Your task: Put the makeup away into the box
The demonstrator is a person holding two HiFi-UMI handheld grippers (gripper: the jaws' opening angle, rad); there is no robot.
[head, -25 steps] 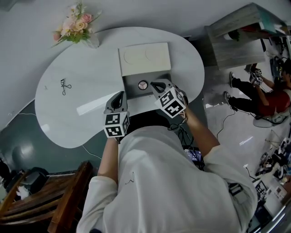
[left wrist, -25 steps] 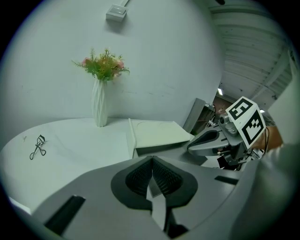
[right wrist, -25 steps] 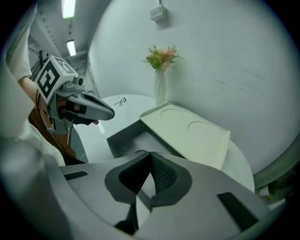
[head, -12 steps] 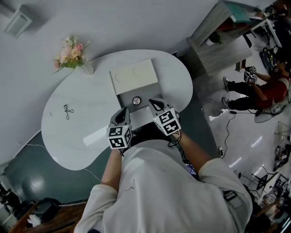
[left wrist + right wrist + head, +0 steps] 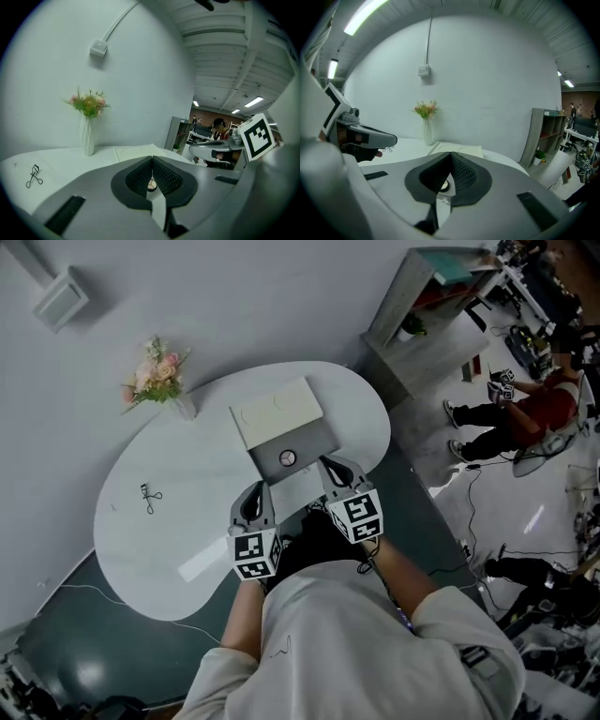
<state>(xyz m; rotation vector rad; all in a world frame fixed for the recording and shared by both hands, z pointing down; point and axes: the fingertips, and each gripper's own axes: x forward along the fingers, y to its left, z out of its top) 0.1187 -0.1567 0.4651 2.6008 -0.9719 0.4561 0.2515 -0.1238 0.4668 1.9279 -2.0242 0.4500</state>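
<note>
A shallow grey box (image 5: pixel 309 443) lies on the white table (image 5: pixel 187 474), its cream lid (image 5: pixel 276 410) folded open behind it. A round compact (image 5: pixel 288 458) rests inside the box and shows small beyond the jaws as the compact (image 5: pixel 151 185) and the compact (image 5: pixel 443 185). A black eyelash curler (image 5: pixel 150 497) lies at the table's left; it is the curler (image 5: pixel 33 176) in the left gripper view. My left gripper (image 5: pixel 254 493) and right gripper (image 5: pixel 331 467) hover side by side at the table's near edge, short of the box. Both are shut and hold nothing.
A white vase of flowers (image 5: pixel 161 379) stands at the table's far side, near the wall. A grey shelf unit (image 5: pixel 427 310) stands to the right. A seated person (image 5: pixel 525 413) is on the floor beyond it. Cables trail over the floor on the right.
Both grippers have risen and drawn back from the box toward the person's body. The right gripper has rolled. The head view now takes in more of the room.
</note>
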